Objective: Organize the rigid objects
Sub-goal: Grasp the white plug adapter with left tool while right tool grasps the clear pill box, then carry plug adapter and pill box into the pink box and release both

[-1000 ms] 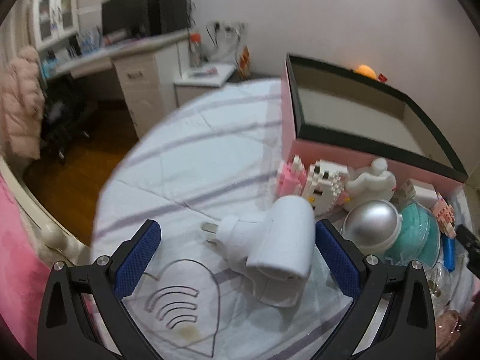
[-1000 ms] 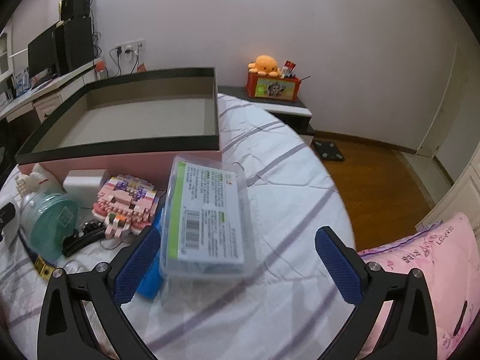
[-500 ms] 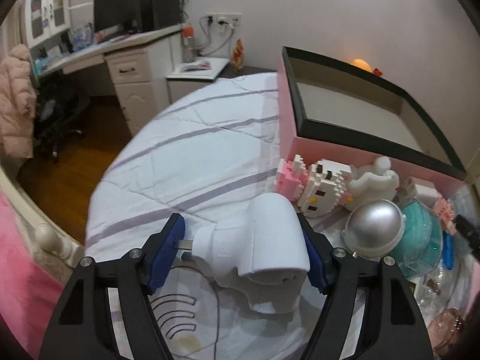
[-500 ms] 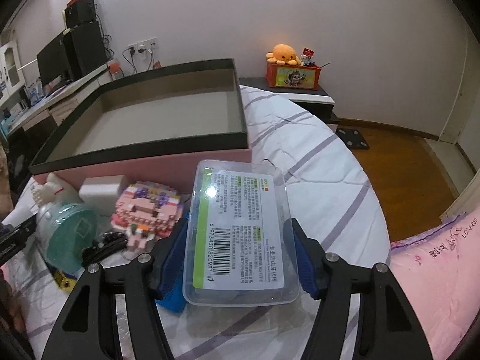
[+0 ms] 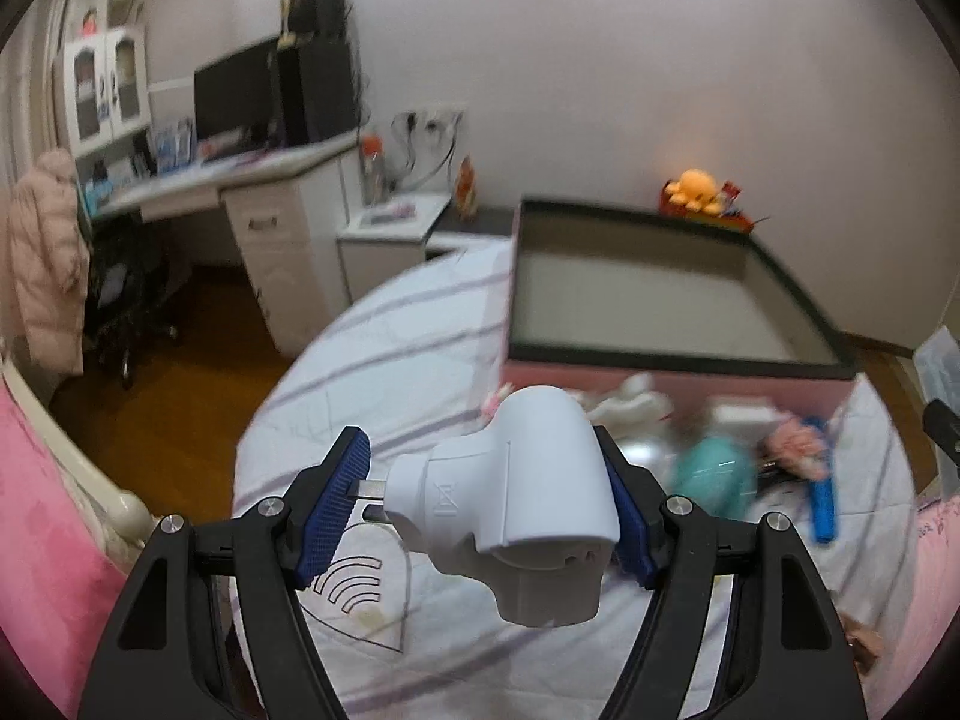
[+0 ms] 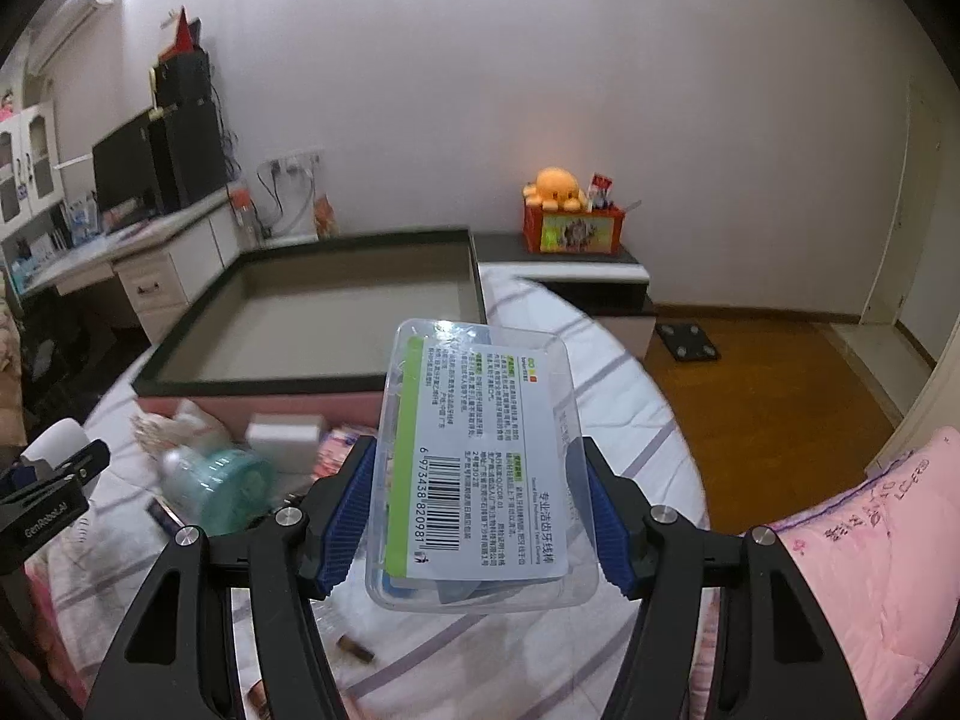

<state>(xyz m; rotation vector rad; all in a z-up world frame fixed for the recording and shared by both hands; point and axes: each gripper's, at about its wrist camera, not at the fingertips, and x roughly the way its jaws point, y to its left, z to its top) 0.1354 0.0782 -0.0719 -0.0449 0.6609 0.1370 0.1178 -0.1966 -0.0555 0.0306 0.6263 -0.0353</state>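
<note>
left gripper (image 5: 483,507) clamps white plug adapter (image 5: 516,498), lower centre, above striped bedsheet (image 5: 384,378) | right gripper (image 6: 474,516) clamps clear plastic case (image 6: 480,468), lower centre | small clutter (image 6: 228,468) mid-left | open pink box (image 6: 336,312) beyond, centre-left

Each fisheye view is looking forward along its own gripper's fingers from just behind them, tilted down over the striped bedspread (image 5: 384,372) toward the far wall. The left wrist view is facing the pink box (image 5: 660,294) from its left front corner, with the desk (image 5: 240,180) in the upper left of the frame. The right wrist view is facing the same box (image 6: 336,312) from its right front. Both are sharing the box, the orange plush (image 5: 690,186) (image 6: 555,186) and the blurred clutter (image 5: 720,456) (image 6: 240,468) before the box.
</note>
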